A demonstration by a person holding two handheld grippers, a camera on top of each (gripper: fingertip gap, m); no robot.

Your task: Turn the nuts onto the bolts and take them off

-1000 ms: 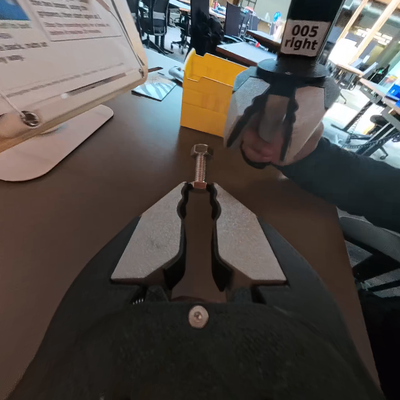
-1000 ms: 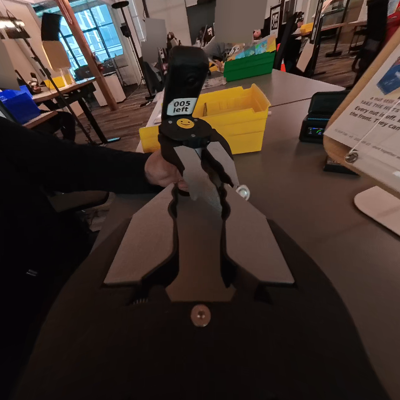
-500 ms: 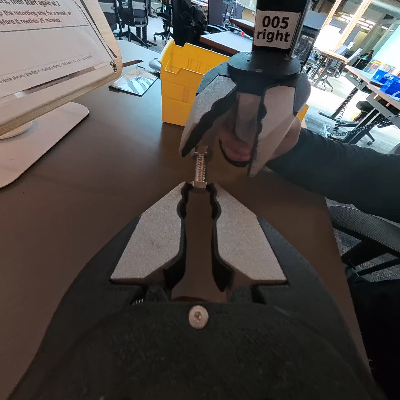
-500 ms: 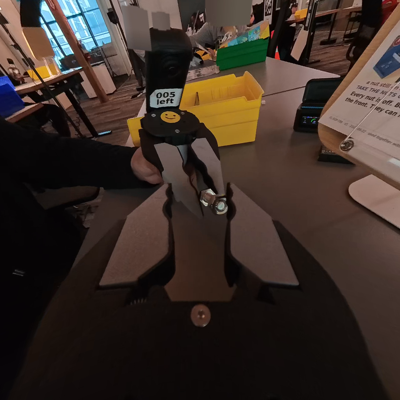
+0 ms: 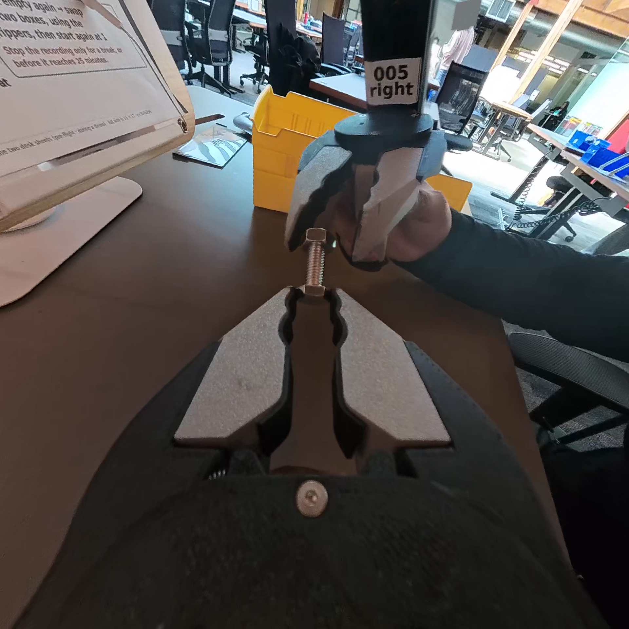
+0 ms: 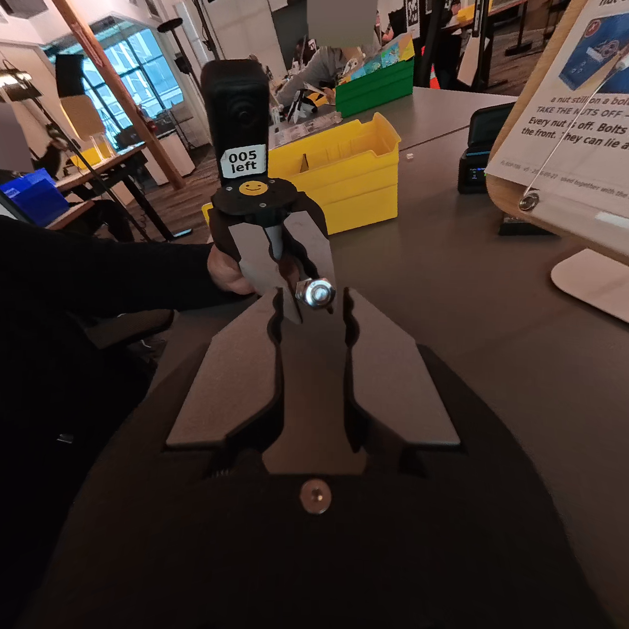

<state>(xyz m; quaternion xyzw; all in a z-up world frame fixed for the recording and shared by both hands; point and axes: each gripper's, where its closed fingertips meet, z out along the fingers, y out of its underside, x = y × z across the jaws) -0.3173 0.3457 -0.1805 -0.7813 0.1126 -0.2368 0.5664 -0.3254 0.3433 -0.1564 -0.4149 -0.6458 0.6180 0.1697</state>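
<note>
My left gripper (image 5: 315, 293) is shut on the head of a silver bolt (image 5: 315, 263), which points away from it above the brown table (image 5: 129, 306). A hex nut (image 5: 316, 235) sits at the bolt's far end. My right gripper (image 5: 326, 250) faces it, open, with its jaws on either side of the nut. One right finger (image 5: 301, 211) is close against the nut. In the right wrist view the nut (image 6: 315, 293) shows end-on between my open right gripper's tips (image 6: 312, 299). The left gripper (image 6: 313, 311) is behind it, held by a hand.
A yellow bin (image 5: 275, 163) stands on the table beyond the grippers and also shows in the right wrist view (image 6: 340, 183). A sheet on a white stand (image 5: 78, 102) is at the left. A small black device (image 6: 476, 170) sits beside the stand. An office chair (image 5: 578, 377) is off the table's right edge. Left and right tips are no more than a few centimetres apart.
My right gripper has come in toward the bolt, and its open jaws now straddle the nut. My left gripper has kept hold of the bolt and turned slightly.
</note>
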